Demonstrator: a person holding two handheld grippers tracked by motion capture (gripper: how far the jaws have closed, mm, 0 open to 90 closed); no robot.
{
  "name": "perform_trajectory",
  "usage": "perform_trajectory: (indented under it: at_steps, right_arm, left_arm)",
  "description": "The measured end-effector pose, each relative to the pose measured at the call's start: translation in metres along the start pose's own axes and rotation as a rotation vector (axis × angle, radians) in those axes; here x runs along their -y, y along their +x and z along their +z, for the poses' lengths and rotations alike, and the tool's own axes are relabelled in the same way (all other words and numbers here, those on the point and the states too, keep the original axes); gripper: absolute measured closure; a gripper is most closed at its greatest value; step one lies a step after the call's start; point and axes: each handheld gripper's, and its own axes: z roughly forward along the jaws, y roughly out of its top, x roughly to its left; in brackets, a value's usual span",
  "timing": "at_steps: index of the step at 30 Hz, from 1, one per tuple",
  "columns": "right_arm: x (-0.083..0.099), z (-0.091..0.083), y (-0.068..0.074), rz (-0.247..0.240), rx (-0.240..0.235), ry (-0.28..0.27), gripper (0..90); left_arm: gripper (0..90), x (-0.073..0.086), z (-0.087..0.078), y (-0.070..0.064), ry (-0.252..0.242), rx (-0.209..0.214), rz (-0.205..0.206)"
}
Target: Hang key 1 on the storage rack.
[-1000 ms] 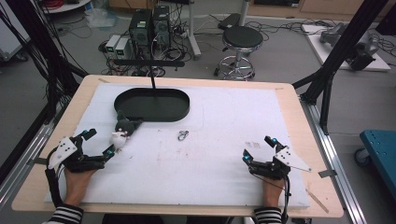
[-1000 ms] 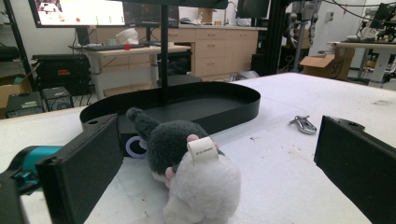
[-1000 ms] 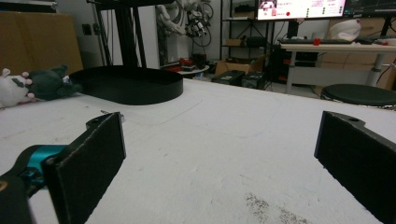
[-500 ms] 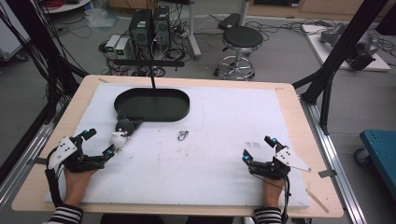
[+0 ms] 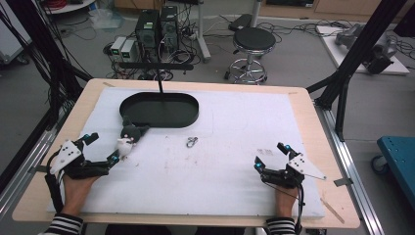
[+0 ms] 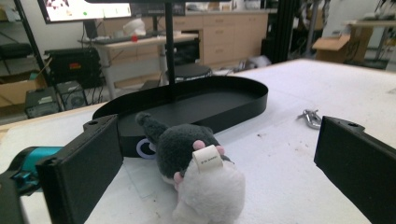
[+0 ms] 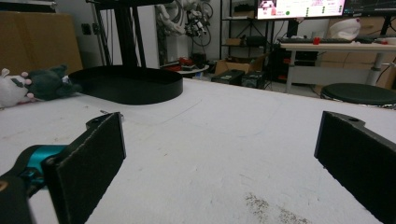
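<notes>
Where the white-covered desk bears them, items count as follows: one black oval tray toward the far left corner; one grey-and-white plush toy touching the tray's near rim; one metal clip near the middle. Two grippers: left gripper, jaws wide, toy between them; right gripper, jaws wide, empty, near edge.
</notes>
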Motion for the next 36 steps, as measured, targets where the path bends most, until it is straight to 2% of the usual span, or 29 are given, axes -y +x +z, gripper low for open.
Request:
perform_trajectory:
  at_steps: [3,5,7,10,11,12,19,20,22,27,28,32,35,36]
  right_arm:
    - [0.0,0.0,0.0,0.0,0.0,0.0,1.1]
    - [0.0,0.0,0.0,0.001,0.0,0.001,1.1]
    - [0.0,0.0,0.0,-0.002,-0.001,0.0,1.1]
    - [0.0,0.0,0.0,0.001,-0.001,0.001,1.1]
    - [0.0,0.0,0.0,0.001,0.0,0.002,1.1]
    - [0.0,0.0,0.0,0.002,0.0,0.001,1.2]
    - [0.0,0.001,0.0,-0.005,-0.002,0.0,1.1]
    - [0.0,0.001,0.0,-0.004,-0.002,0.0,1.1]
    - [0.0,0.001,0.0,-0.004,-0.002,0.001,1.2]
    - [0.0,0.001,-0.001,-0.005,-0.003,0.001,1.1]
    - [0.0,0.001,0.0,-0.005,-0.002,0.001,1.1]
    - [0.0,0.001,0.0,-0.007,0.0,0.002,1.1]
    - [0.0,0.001,0.0,-0.006,-0.001,0.002,1.1]
    - [0.0,0.001,-0.001,-0.006,-0.002,0.001,1.2]
  left_arm:
    - [1.7,-0.014,0.002,-0.002,0.053,-0.017,0.021]
    - [1.7,-0.018,0.002,-0.002,0.07,-0.02,0.022]
    - [1.7,-0.031,0.005,-0.002,0.11,-0.033,0.026]
    - [1.7,-0.037,0.007,-0.002,0.13,-0.035,0.025]
    - [1.7,-0.043,0.009,-0.002,0.164,-0.037,0.026]
    - [1.7,-0.043,0.009,-0.002,0.164,-0.037,0.026]
    - [1.7,-0.059,0.018,-0.004,0.245,-0.041,0.03]
    - [1.7,-0.063,0.022,-0.005,0.28,-0.042,0.029]
    - [1.7,-0.065,0.024,-0.005,0.289,-0.042,0.023]
    - [1.7,-0.073,0.034,-0.005,0.376,-0.04,0.009]
    - [1.7,-0.073,0.034,-0.005,0.376,-0.04,0.009]
    - [1.7,-0.076,0.042,-0.004,0.446,-0.05,0.012]
    - [1.7,-0.077,0.048,-0.004,0.509,-0.037,0.021]
    - [1.7,-0.077,0.048,-0.004,0.509,-0.037,0.021]
